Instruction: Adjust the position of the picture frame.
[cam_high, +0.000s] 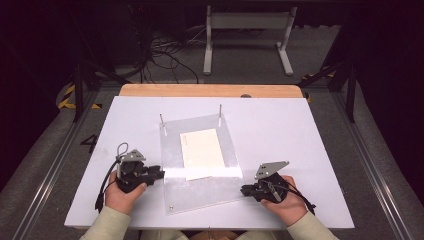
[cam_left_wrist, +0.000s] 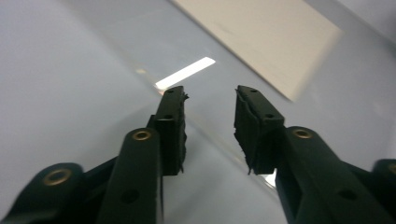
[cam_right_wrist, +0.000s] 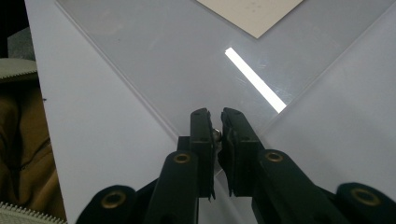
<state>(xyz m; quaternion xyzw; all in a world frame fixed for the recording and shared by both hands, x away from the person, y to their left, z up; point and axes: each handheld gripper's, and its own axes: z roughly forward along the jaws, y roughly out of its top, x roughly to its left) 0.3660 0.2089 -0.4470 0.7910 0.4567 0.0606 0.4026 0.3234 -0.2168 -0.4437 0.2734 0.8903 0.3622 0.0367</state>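
My right gripper (cam_right_wrist: 217, 128) is pinched on a small screw (cam_right_wrist: 216, 134) at the clear plate's (cam_high: 200, 187) near right corner, left gripper (cam_left_wrist: 209, 123) wide open and empty, so any twist could pop the screw loose.

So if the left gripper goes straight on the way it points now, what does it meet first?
Most likely the clear acrylic sheet: the open left gripper points low across it, over the sheet's near-left edge. Farther along that line lies the cream paper on the sheet. Depth is hard to judge here.
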